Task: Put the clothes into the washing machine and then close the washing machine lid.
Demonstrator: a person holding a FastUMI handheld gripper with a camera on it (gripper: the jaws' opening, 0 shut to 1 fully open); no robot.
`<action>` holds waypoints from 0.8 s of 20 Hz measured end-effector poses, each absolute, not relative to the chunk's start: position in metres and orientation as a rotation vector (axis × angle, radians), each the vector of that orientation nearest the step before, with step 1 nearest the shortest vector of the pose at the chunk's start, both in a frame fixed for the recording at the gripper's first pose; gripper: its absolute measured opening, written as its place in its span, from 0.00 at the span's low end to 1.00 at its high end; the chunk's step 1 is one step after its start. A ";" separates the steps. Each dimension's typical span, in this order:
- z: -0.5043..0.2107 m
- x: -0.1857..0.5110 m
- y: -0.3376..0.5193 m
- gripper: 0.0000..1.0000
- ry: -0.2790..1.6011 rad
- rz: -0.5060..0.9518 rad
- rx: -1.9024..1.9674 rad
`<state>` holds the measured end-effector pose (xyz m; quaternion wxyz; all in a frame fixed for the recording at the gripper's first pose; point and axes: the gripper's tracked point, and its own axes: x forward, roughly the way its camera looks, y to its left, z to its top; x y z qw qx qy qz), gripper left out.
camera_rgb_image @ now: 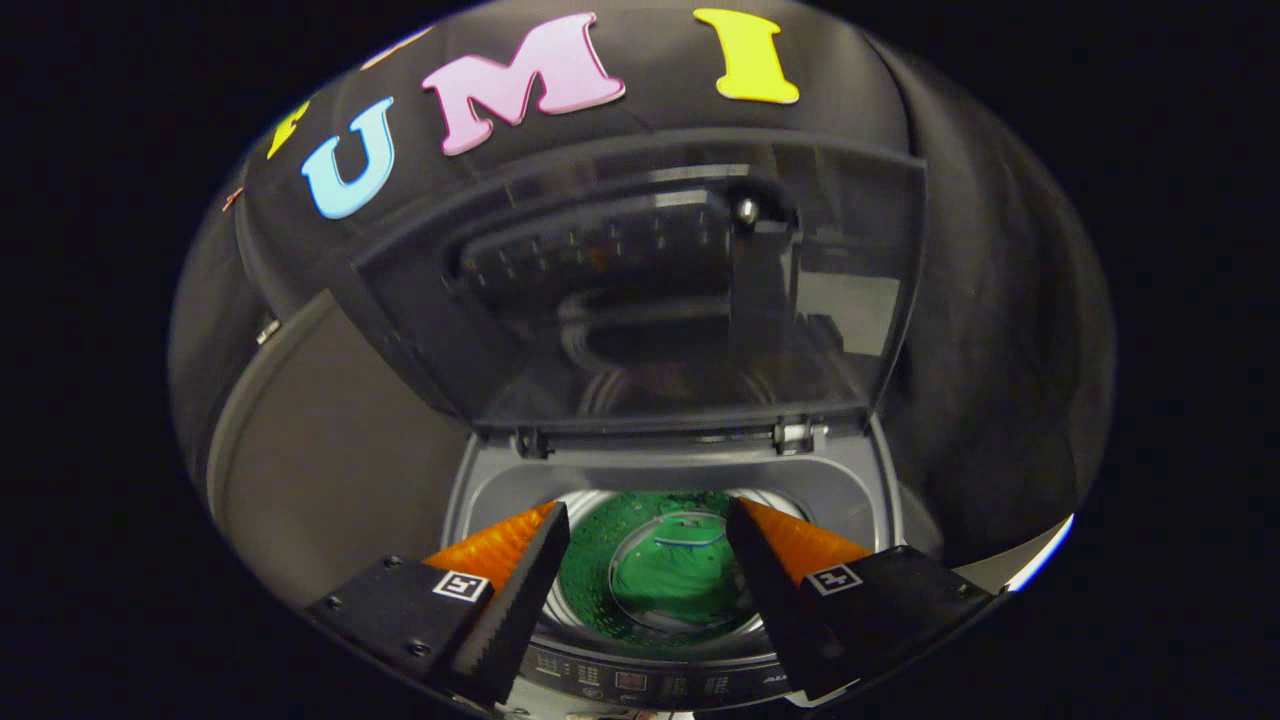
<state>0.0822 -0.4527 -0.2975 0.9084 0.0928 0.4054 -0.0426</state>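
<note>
While the gripper (pixel 648 560) is hanging over the grey top-loading washing machine (pixel 480 500) with its fingers (pixel 520 585) spread wide and holding nothing, the bright green crumpled clothes (pixel 690 575) are already lying down in the shiny perforated steel drum (pixel 575 600), between and beyond the fingertips. The smoked, see-through plastic lid (pixel 650 290) is standing upright just beyond the fingers, so, judging from here, a careless push could let it drop hard onto the rim. Black cloth is closing in the booth around the machine.
</note>
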 end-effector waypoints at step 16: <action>-0.209 0.248 -0.471 1.00 0.691 -0.122 0.045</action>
